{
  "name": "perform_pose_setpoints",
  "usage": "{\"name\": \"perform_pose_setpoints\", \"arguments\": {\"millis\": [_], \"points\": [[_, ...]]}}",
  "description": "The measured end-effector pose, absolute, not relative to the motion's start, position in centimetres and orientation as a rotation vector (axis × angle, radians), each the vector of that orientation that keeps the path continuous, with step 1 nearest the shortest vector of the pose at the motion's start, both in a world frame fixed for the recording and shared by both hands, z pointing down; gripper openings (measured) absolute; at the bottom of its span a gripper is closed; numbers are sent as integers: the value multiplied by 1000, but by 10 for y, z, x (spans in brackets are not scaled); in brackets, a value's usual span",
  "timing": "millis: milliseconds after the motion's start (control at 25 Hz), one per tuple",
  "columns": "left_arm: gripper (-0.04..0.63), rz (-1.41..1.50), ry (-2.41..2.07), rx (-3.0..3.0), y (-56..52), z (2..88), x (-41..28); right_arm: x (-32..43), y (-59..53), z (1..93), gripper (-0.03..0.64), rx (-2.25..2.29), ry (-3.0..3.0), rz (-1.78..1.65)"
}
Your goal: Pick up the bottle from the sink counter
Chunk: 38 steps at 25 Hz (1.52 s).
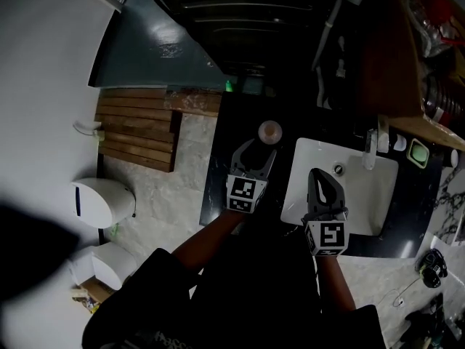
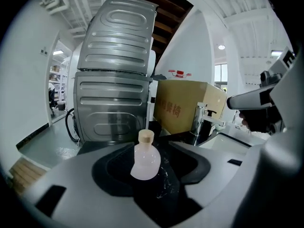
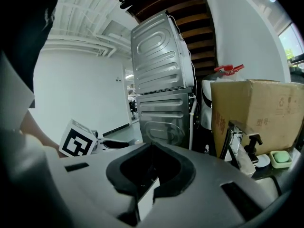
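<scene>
A small frosted bottle (image 1: 269,131) with a tan cap stands upright on the black sink counter (image 1: 218,195). My left gripper (image 1: 259,146) sits just short of it, jaws apart. In the left gripper view the bottle (image 2: 145,161) stands in the gap at the jaw tips, and neither pad presses on it. My right gripper (image 1: 320,175) hovers over the white sink basin (image 1: 381,195). Its jaws (image 3: 152,145) meet at the tips with nothing between them.
A chrome faucet (image 1: 370,148) and a green soap dish (image 1: 418,153) sit behind the basin. A cardboard box (image 2: 187,109) stands on the counter's far end, with stacked steel machines (image 2: 116,80) beyond it. A toilet (image 1: 102,202) and wooden slats (image 1: 138,133) are to the left.
</scene>
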<state>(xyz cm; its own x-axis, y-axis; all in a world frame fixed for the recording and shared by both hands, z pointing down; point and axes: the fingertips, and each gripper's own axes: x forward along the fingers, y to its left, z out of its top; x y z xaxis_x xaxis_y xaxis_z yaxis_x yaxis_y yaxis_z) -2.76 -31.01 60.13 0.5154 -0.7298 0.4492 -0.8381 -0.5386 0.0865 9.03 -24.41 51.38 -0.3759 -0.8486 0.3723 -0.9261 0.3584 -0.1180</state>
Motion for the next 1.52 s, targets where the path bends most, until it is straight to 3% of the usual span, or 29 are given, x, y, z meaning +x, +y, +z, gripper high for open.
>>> {"name": "perform_pose_setpoints", "arguments": {"millis": [200, 480, 880, 1520], "points": [[313, 628, -1323, 2432, -323, 624, -25, 99, -245, 521, 40, 1590, -2361, 471], [365, 720, -1285, 2428, -338, 652, -18, 96, -243, 529, 38, 1582, -2348, 531], [402, 755, -1222, 2442, -355, 676, -5, 92, -241, 536, 38, 1565, -2333, 554], [400, 809, -1304, 2357, -366, 684, 0, 112, -241, 542, 38, 1599, -2283, 562]]}}
